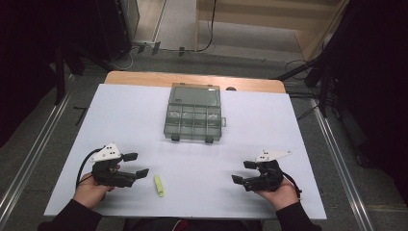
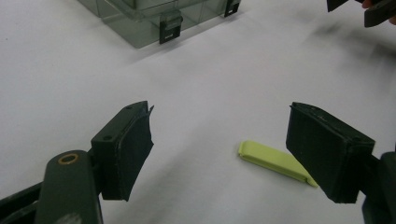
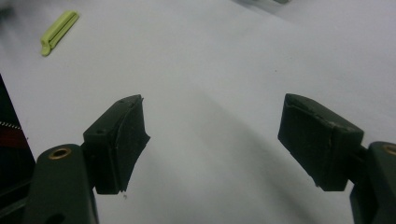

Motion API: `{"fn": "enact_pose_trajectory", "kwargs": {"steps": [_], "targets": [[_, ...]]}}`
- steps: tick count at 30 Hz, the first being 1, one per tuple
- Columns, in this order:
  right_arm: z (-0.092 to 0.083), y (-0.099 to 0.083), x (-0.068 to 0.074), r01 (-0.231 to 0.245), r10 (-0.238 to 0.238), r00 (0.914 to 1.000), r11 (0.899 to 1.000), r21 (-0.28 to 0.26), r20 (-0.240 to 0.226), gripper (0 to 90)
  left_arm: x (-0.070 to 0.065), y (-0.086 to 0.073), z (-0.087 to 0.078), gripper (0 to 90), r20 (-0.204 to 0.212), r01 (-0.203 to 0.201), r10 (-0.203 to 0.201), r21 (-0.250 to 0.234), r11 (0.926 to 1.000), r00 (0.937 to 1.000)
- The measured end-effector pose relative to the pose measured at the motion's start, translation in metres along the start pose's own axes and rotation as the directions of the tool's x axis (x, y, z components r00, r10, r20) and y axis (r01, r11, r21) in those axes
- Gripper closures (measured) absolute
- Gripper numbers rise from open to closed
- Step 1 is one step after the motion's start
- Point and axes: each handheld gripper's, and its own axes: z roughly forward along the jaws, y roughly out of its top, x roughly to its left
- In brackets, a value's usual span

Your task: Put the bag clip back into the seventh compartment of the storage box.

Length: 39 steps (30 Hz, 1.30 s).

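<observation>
The slim lime-green plastic clip is lying on the white surface just right of the spread-open left tool, long axis pointing away; the right tool, also spread, is sitting well apart.

Dark sleeves are worn. 2 black grippers, left & right, are each topped w/ a white 3-cornered plate & trailed by a black cable.

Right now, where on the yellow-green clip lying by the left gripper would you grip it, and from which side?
Probably across the middle of the yellow-green clip, coming straight down with the left gripper, jaws spanning its narrow width. It lies flat on the table, long and slim, so its ends give less purchase.
</observation>
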Motion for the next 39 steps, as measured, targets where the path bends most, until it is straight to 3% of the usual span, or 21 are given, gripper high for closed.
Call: {"fn": "enact_pose_trajectory", "kwargs": {"steps": [24,27,28,30,39], "targets": [[0.003,0.000,-0.002,0.006,-0.006,0.9999,1.000,0.021,-0.010,23.7,-0.001,0.000,0.000,21.9,0.000,-0.007,0.007,0.000,1.0000,1.0000],[0.004,0.001,-0.002,0.020,-0.019,0.9997,0.999,0.026,-0.017,23.7,0.000,0.000,0.000,21.9,-0.001,-0.007,0.007,0.000,1.0000,1.0000],[0.005,0.005,-0.003,0.050,-0.049,0.9986,0.998,0.035,-0.020,23.7,0.000,0.000,0.000,21.9,-0.001,-0.005,0.005,-0.001,1.0000,1.0000],[0.006,0.008,-0.003,0.064,-0.063,0.9974,0.997,0.049,-0.037,23.6,-0.001,0.000,0.000,21.9,0.001,-0.006,0.006,-0.001,1.0000,1.0000],[0.013,0.017,-0.004,0.091,-0.087,0.9942,0.994,0.063,-0.063,23.6,-0.001,0.000,0.001,21.9,-0.006,-0.005,0.005,0.003,1.0000,1.0000]]}}
